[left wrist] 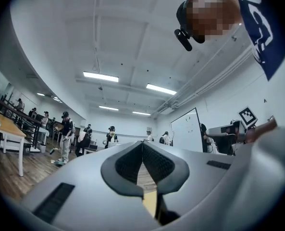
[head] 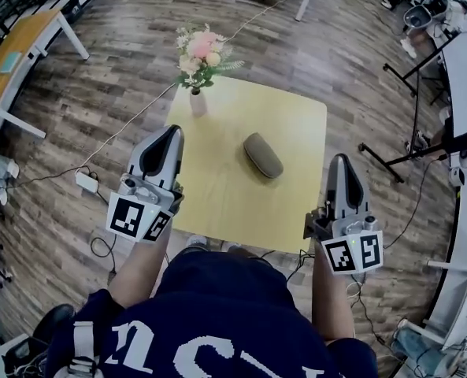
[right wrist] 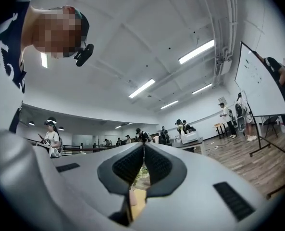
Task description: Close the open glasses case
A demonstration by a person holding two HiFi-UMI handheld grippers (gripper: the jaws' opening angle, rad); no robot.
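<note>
Glasses case is seen shut on yellow counter, flower vase at far corner, wood floor around. Left claw, right claw: clamped together, empty.

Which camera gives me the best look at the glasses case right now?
The head view: the glasses case lies whole and unobstructed on the yellow table. Both gripper views look out across the room and show none of it.
</note>
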